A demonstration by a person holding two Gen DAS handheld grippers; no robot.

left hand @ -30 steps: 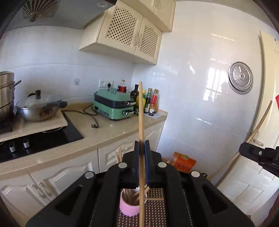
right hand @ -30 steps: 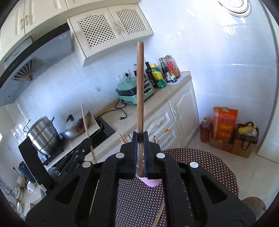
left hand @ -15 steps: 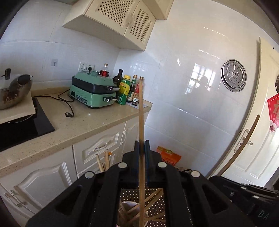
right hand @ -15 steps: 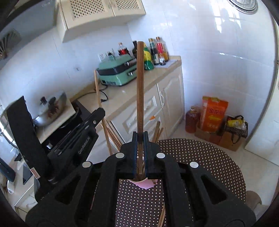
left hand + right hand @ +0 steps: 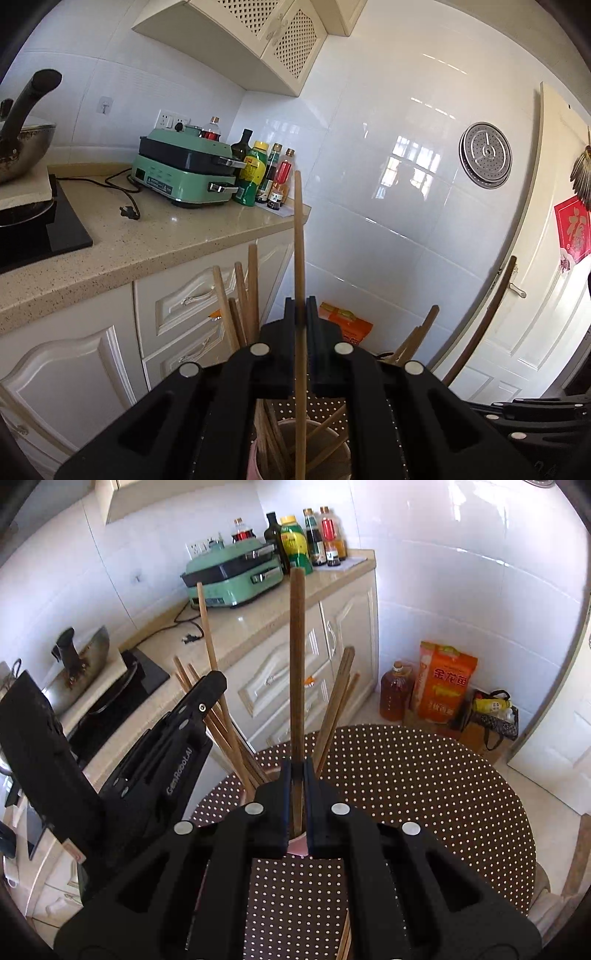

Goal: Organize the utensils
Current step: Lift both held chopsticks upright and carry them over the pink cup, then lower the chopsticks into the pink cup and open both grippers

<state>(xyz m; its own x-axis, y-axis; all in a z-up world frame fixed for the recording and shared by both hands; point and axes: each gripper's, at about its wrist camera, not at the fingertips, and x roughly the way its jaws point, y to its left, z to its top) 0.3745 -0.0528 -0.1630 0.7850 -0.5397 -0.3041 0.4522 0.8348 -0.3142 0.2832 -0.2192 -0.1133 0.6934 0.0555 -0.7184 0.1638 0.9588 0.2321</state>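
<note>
My left gripper [image 5: 300, 314] is shut on a pale wooden chopstick [image 5: 299, 258] held upright, its lower end reaching into the pink cup [image 5: 314, 450] just below. Several other chopsticks [image 5: 243, 295] lean in that cup. My right gripper [image 5: 297, 771] is shut on a darker brown chopstick [image 5: 296, 646], also upright, directly over the pink cup [image 5: 297, 847], which is mostly hidden behind the jaws. In the right wrist view the left gripper [image 5: 207, 686] stands at the left with its pale chopstick [image 5: 208, 635]. The dark chopstick [image 5: 484, 321] shows at the right in the left wrist view.
The cup stands on a round brown polka-dot table [image 5: 424, 782]. Behind it runs a beige counter [image 5: 147, 243] with a green electric cooker [image 5: 184, 177], bottles [image 5: 266, 173] and a wok [image 5: 81, 664]. Oil and a rice bag [image 5: 443, 679] sit on the floor.
Both grippers have come down and closer to the cup, each still gripping its chopstick. The cup's chopsticks now rise beside the jaws, and the pale chopstick's tip is inside the cup.
</note>
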